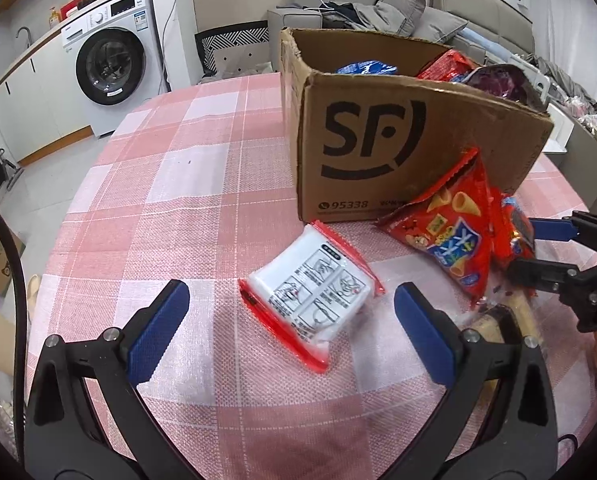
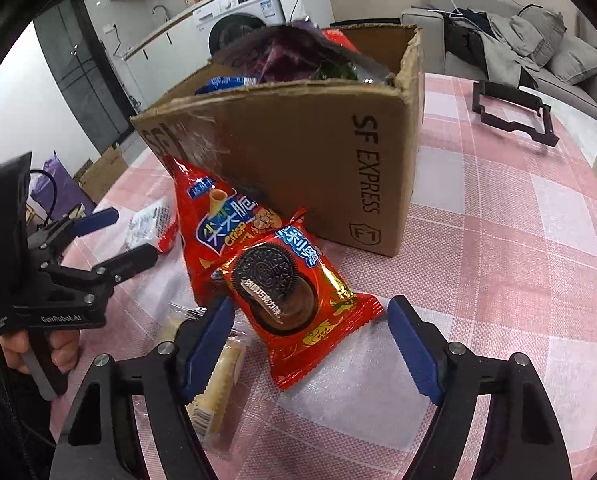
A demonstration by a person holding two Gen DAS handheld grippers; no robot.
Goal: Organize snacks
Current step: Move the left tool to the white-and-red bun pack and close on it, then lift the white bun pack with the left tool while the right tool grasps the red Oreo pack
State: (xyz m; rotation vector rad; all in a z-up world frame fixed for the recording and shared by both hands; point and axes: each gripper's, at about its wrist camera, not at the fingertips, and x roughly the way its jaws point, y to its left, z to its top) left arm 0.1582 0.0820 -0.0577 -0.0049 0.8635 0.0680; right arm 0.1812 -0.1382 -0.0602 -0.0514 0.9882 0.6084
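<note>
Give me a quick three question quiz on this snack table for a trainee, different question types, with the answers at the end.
1. True or false: the cookie packet lies between the pads of the right tongs, and the pads are not yet pressing on it.
2. Multiple choice: the cone crisps bag is A) inside the cardboard box, B) leaning against the box, C) held by the left tongs.
3. Fill in: the white packet with red edges lies on the checked ____.

Key: 1 true; 2 B; 3 tablecloth.
</note>
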